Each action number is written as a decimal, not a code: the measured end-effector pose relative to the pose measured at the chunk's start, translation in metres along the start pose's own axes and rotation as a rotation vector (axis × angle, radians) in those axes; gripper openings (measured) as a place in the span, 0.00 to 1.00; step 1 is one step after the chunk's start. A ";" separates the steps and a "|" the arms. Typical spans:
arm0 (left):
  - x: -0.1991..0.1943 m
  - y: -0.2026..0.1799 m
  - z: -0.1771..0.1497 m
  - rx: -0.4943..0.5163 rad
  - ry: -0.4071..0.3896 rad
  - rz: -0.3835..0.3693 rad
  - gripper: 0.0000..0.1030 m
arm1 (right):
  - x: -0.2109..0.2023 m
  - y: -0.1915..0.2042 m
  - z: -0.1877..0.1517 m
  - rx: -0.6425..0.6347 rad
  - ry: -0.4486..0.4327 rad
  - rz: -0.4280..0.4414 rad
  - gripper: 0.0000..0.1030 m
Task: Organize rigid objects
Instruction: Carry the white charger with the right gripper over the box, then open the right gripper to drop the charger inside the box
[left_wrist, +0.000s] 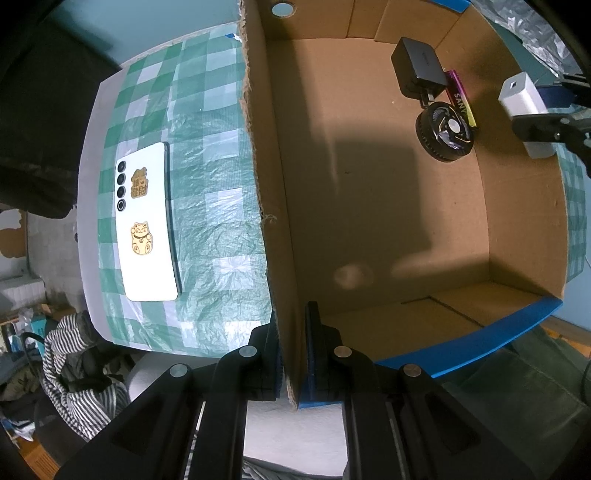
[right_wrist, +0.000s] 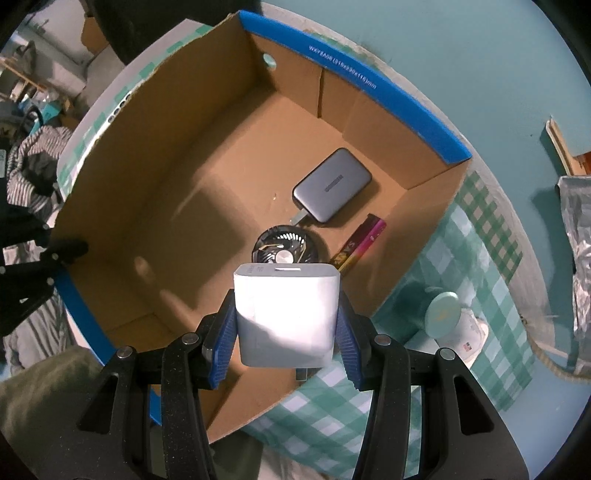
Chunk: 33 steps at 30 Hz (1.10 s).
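Left jaws clench box wall; right jaws grasp white charger; phone shows left only.

We see a brown cardboard box with a blue rim, on a green-and-white checked tablecloth. White charger between blue pads. Inside the box we note a grey power bank, a black fan and a magenta-yellow pack. White phone with gold cat stickers. Striped black-and-white cloth. Pale teal lid.
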<state>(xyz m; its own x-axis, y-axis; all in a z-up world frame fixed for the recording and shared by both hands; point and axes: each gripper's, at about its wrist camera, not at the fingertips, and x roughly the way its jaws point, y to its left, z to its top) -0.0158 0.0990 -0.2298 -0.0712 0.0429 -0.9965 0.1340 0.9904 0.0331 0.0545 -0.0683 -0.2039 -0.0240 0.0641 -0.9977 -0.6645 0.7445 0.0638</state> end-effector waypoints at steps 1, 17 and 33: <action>0.000 0.000 0.000 0.001 0.000 0.000 0.08 | 0.001 0.000 0.000 0.001 0.004 -0.001 0.48; 0.000 0.000 -0.004 0.008 -0.005 -0.001 0.08 | 0.002 -0.001 -0.002 0.023 0.008 -0.026 0.48; -0.001 -0.005 -0.003 0.014 -0.005 0.005 0.08 | -0.029 -0.006 -0.010 0.085 -0.060 -0.001 0.50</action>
<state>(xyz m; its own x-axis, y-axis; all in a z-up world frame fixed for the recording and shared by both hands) -0.0197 0.0944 -0.2288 -0.0658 0.0469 -0.9967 0.1481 0.9883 0.0367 0.0516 -0.0816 -0.1752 0.0232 0.1013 -0.9946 -0.5989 0.7980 0.0673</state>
